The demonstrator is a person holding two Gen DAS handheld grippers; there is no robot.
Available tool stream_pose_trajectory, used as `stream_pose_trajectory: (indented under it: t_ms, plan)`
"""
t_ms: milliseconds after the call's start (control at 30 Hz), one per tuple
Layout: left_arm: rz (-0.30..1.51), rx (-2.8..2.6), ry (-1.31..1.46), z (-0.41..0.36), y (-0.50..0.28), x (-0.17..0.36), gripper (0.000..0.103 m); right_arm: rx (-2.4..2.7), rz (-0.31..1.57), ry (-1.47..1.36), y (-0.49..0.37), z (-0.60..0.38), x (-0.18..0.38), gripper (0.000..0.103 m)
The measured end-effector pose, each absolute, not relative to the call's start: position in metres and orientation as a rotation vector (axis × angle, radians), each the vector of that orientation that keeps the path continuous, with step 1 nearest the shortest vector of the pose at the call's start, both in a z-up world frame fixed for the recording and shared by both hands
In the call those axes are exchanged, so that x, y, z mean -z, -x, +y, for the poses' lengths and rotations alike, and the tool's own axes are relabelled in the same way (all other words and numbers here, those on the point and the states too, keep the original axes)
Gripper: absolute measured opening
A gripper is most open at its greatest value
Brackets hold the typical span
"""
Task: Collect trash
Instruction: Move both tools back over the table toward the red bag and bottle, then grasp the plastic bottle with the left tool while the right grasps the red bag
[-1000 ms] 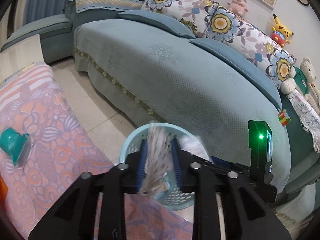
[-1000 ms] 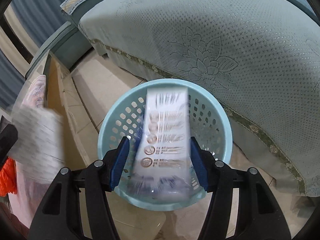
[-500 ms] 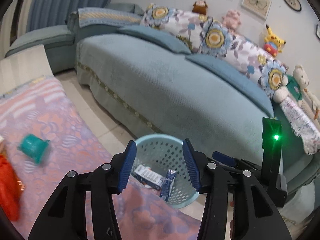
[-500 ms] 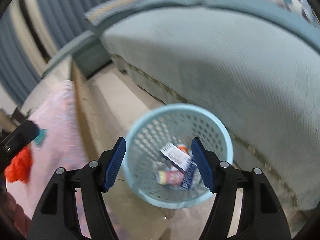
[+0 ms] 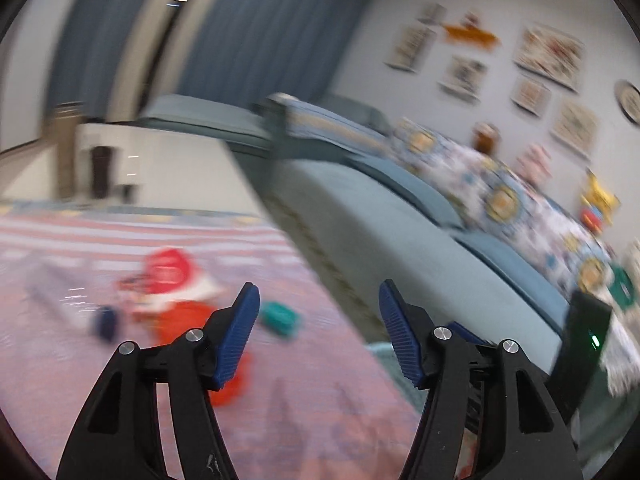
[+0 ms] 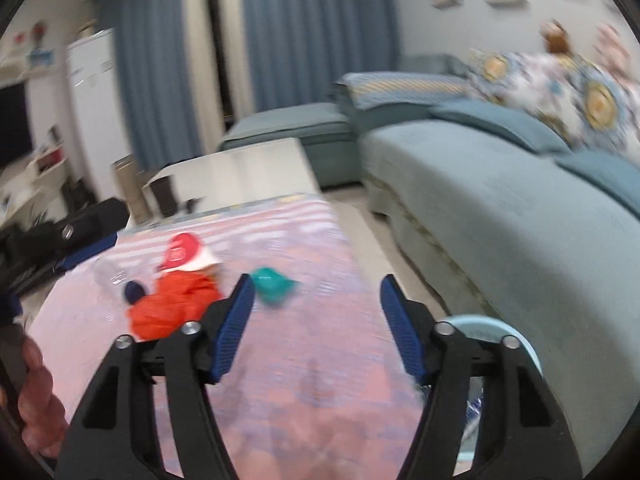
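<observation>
We face the sofa [image 6: 500, 200] and the pink-clothed table [image 6: 304, 352], with the bin [image 6: 524, 344] on the floor between them, so drops are short. Remaining trash sits mid-table: orange bag [image 6: 172, 304], red-and-white wrapper [image 6: 186, 254], teal cup [image 6: 274, 280]. Left gripper [image 5: 320, 336] and right gripper [image 6: 316, 328] are both spread wide and empty. Half a second ago both pointed down into the bin; now they aim at the table, views blurred.

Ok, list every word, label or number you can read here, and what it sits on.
None can be read.
Red-and-white wrapper: a pale panel, too blurred.
Orange bag: no legible print.
Teal cup: no marking visible.
Framed wall pictures: smeared by motion.
</observation>
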State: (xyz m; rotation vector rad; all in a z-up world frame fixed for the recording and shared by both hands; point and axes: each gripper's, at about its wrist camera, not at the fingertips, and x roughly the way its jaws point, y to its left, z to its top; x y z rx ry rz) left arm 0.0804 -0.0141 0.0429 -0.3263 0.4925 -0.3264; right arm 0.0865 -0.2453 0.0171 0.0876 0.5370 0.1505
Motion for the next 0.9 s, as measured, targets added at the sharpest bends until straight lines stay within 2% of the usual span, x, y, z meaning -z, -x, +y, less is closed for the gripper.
stream_pose_trajectory:
  t_ms: [33,67,167,300,333,367,467,733,800,833,900]
  plan:
    - [0.482,0.253,0.359,0.008,-0.079,-0.039,0.07,-0.174,0.537,-0.054,-0.09,-0.225,-0.016,0.05]
    - [0.472,0.189,0.385,0.024,-0.078,-0.035,0.079,-0.175,0.538,-0.037,-0.093,-0.211,-0.015,0.048]
    - [0.474,0.053,0.476,0.078,-0.079,-0.015,0.08,-0.24,0.574,-0.051,-0.105,-0.179,-0.003,0.049]
    - [0.543,-0.111,0.543,0.129,-0.096,0.012,0.08,-0.327,0.639,-0.063,-0.123,-0.142,0.024,0.06]
    - [0.557,-0.138,0.563,0.141,-0.104,0.018,0.081,-0.332,0.647,-0.064,-0.126,-0.135,0.028,0.069]
    - [0.567,-0.152,0.571,0.149,-0.108,0.021,0.081,-0.339,0.649,-0.065,-0.13,-0.127,0.032,0.073]
    - [0.612,-0.195,0.613,0.167,-0.132,0.034,0.087,-0.349,0.668,-0.049,-0.139,-0.11,0.043,0.077]
    - [0.74,-0.331,0.615,0.165,-0.184,0.065,0.087,-0.311,0.752,-0.019,-0.158,-0.094,0.062,0.077]
    - [0.776,-0.351,0.588,0.161,-0.196,0.073,0.083,-0.32,0.792,-0.007,-0.163,-0.091,0.067,0.077]
    - [0.798,-0.361,0.575,0.16,-0.2,0.077,0.076,-0.319,0.804,-0.006,-0.165,-0.091,0.069,0.076]
    - [0.785,-0.335,0.563,0.159,-0.198,0.078,0.07,-0.332,0.824,-0.016,-0.167,-0.091,0.072,0.062]
